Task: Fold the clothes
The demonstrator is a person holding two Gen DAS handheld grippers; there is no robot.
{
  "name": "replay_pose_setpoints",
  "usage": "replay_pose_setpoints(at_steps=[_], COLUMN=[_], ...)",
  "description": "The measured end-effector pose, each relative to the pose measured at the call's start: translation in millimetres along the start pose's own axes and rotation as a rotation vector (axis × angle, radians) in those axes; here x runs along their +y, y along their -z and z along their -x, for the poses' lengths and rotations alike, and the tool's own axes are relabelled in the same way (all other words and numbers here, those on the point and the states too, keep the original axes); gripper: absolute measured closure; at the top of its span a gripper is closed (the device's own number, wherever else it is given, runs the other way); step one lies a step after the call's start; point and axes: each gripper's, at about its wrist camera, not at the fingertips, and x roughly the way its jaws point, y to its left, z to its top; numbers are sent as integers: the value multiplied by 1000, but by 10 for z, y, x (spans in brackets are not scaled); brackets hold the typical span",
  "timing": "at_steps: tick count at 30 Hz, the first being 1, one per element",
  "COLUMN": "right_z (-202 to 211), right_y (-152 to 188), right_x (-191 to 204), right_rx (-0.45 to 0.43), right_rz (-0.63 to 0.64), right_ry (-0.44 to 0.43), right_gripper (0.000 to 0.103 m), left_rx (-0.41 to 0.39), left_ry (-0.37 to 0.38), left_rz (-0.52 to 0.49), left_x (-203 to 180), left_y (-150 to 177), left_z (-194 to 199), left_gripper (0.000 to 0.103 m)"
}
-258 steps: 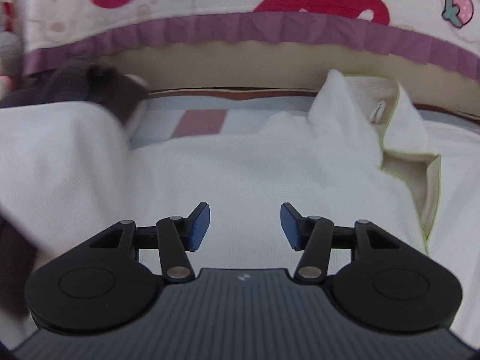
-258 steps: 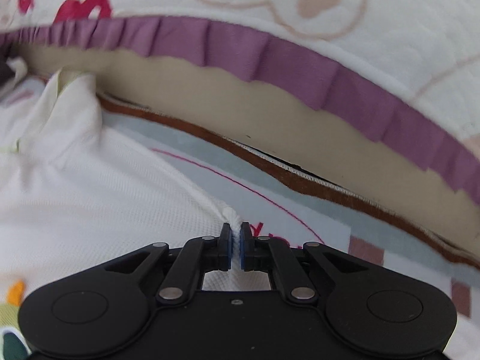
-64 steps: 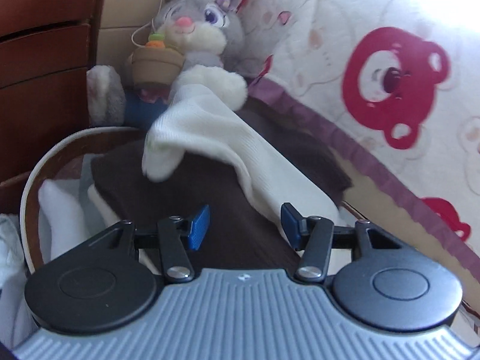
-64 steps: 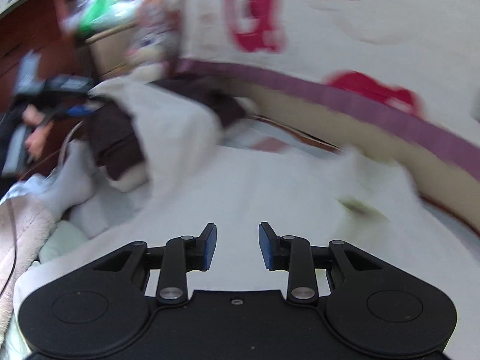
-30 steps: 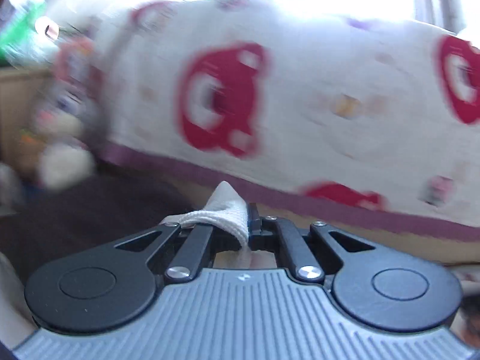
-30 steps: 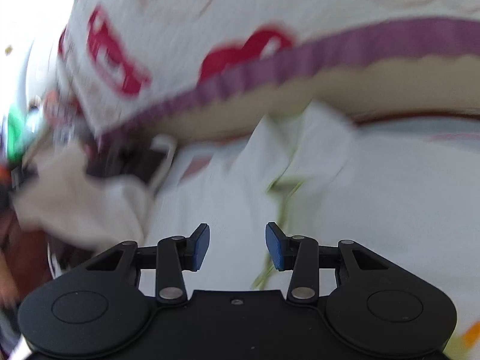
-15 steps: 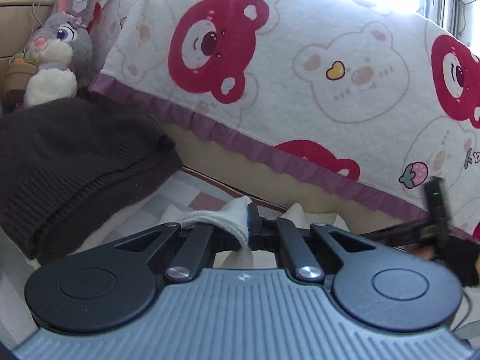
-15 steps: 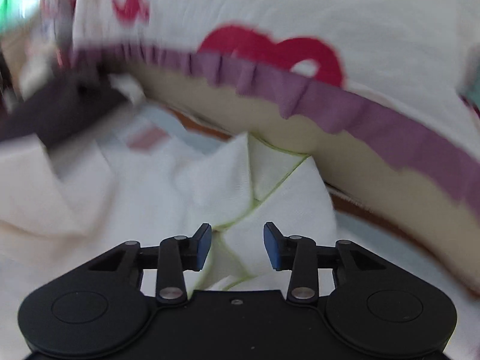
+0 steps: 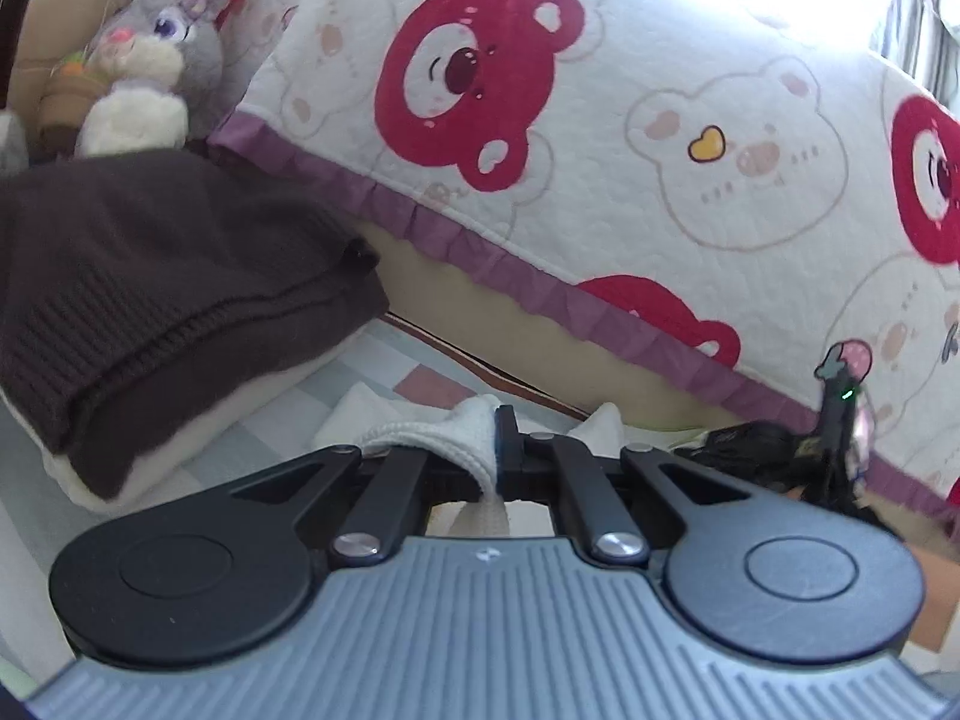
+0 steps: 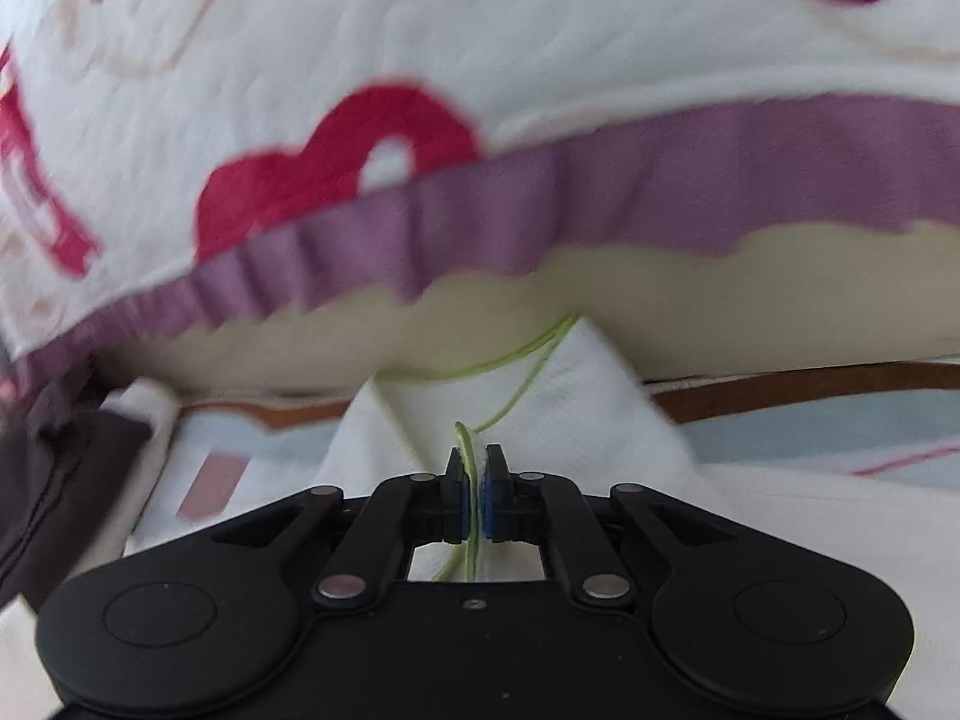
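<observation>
A white knit garment lies on the bed. In the left wrist view my left gripper (image 9: 495, 439) is shut on its ribbed cuff (image 9: 447, 429), which bunches over the left finger. In the right wrist view the garment's collar (image 10: 540, 396), edged with green piping, stands up in front of the quilt's hem. My right gripper (image 10: 474, 468) is closing on that collar, and the green-trimmed edge is pinched between the blue pads (image 10: 489, 483). The other gripper's black body (image 9: 774, 450) shows at the right of the left wrist view.
A folded dark brown sweater (image 9: 150, 276) rests on a cream layer at the left. A grey plush rabbit (image 9: 144, 54) sits behind it. A quilt (image 9: 630, 120) with red bears and a purple frill hangs along the back. A checked bed sheet (image 9: 384, 372) lies below.
The right gripper's jaws have come together on the collar's green-trimmed edge after moving in on it. The left gripper has sunk a little and rolled, still holding the cuff.
</observation>
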Motion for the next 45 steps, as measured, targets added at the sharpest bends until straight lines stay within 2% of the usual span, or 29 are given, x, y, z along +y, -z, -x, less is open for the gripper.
replay_pose_setpoints(at_steps=[2,5,6,7,11,14,17,18,20,21,23,25,29,30,31,32,34,36,40,43,44,45], right_z=[-153,0,14,2,-42,-267,-549,-636,-608,-543,-384,-300,-364,-254,-81,91,437,640,700,528,471,437], right_y=[-45,-186,-230,-273,-445,-440,-329,-290,-183,-167,-170,-190,-278,-304,-331,-357,-411,-342,-77,107,159,186], right_x=[54,189,248,313,574,798,903,909,854,848,860,858,789,712,608,503,294,219,226,263,253,228], right_rx=[71,15,12,21,56,139,201,222,193,151,40,-30,89,75,38,1,-74,-55,85,155,167,152], right_rz=[70,115,134,156,245,329,375,378,389,401,428,460,470,426,360,294,160,188,368,461,481,443], right_ry=[23,-83,-103,-113,-156,-59,7,23,38,28,8,27,43,16,-25,-66,-148,-129,-40,31,62,83], right_gripper=[83,69,56,49,49,48,43,45,84,98,98,98,95,87,72,66,62,62,63,64,70,101], left_rx=[5,8,5,3,5,13,12,11,8,7,5,7,24,30,35,36,34,34,37,34,35,36], left_ry=[5,7,7,8,8,14,20,24,28,28,29,32,33,34,36,38,42,48,57,62,64,65], left_rz=[6,10,18,28,51,65,59,56,53,52,54,67,75,77,78,79,82,82,78,68,65,64], left_x=[6,17,35,56,102,113,105,101,99,98,105,121,131,130,129,125,116,101,62,29,24,20], left_y=[19,36,32,30,50,60,63,64,69,70,70,76,127,138,146,147,142,141,140,144,150,158], left_z=[-7,-17,-17,-20,-25,-27,-19,-17,-11,-9,-12,-24,-46,-51,-55,-58,-58,-48,-30,-16,-17,-18], left_gripper=[101,101,101,100,100,100,100,100,100,100,100,100,100,100,100,100,100,100,100,100,100,100])
